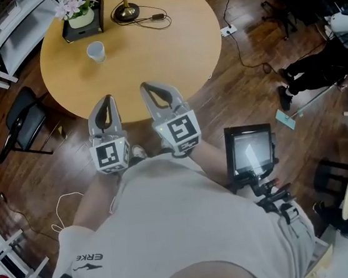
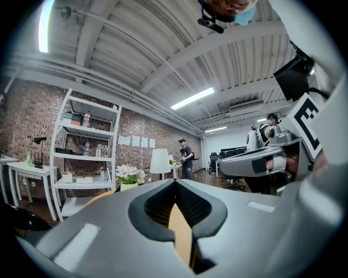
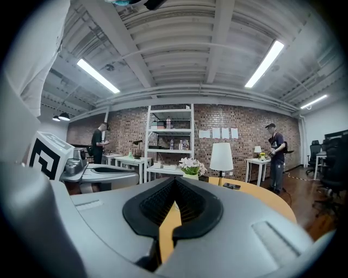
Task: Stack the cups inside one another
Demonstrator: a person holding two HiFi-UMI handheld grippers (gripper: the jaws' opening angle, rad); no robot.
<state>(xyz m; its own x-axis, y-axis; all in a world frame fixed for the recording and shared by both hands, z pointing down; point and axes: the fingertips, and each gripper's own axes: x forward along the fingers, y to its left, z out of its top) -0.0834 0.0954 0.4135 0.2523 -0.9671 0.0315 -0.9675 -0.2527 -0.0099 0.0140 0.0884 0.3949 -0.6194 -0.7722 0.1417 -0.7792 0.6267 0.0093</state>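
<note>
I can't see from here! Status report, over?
Status: left claw shut, empty. Same for right claw. One white cup on the table, untouched. Nothing in the way.

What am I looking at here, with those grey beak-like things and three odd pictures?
No robot: a person holds a hand-held grasping tool in each hand, the left gripper and the right gripper. The head view comes from a camera on the person's head, looking down; the other two come from cameras riding on each tool, looking along its fingers. On the round table stand a white cup, a flower pot and a lamp. Both tools are shut and hold nothing.
</note>
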